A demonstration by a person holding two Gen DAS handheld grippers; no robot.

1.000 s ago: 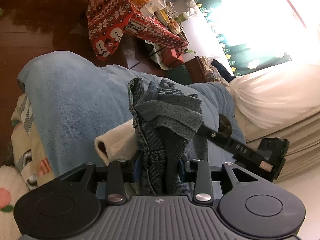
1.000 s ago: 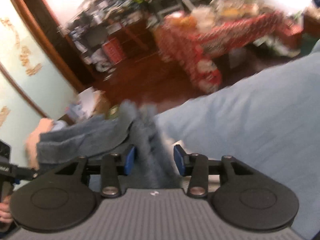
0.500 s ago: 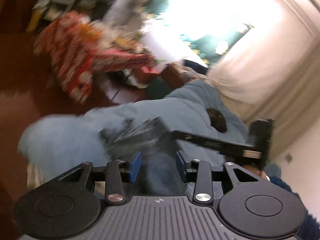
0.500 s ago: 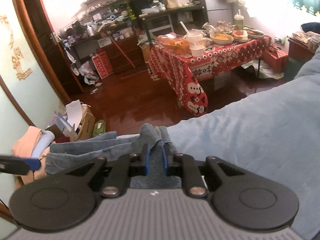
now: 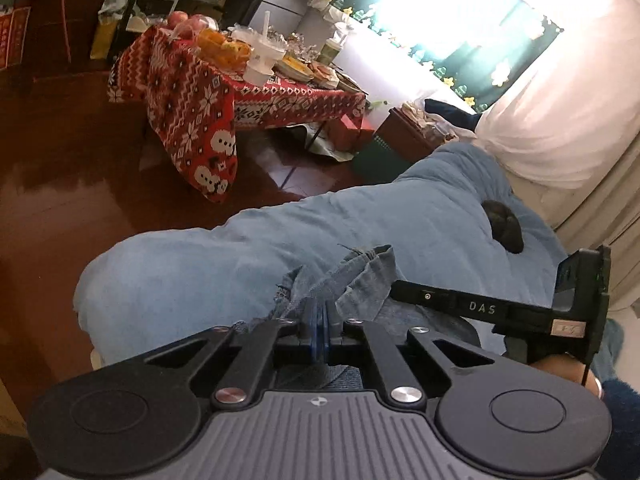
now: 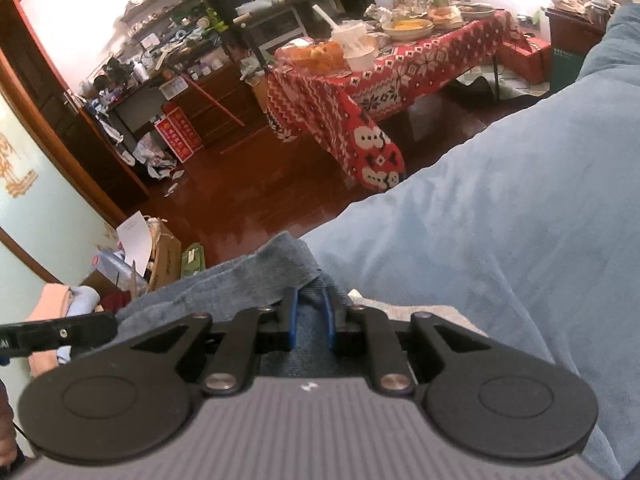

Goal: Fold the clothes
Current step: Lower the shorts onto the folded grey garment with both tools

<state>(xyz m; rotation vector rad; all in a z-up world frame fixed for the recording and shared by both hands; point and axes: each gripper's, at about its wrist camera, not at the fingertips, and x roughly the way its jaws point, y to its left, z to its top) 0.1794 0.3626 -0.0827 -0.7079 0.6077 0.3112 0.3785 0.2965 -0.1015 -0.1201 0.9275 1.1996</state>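
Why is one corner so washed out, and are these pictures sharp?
Left wrist view: the bright window blows out the upper right; the blue denim garment in the left gripper looks sharp. Right wrist view: evenly lit, straight edges bow from the fisheye, the red patterned tablecloth is crisp.

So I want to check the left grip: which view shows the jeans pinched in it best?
The left wrist view: its jaws are shut on a bunched fold of the jeans. The right wrist view shows only flatter denim.
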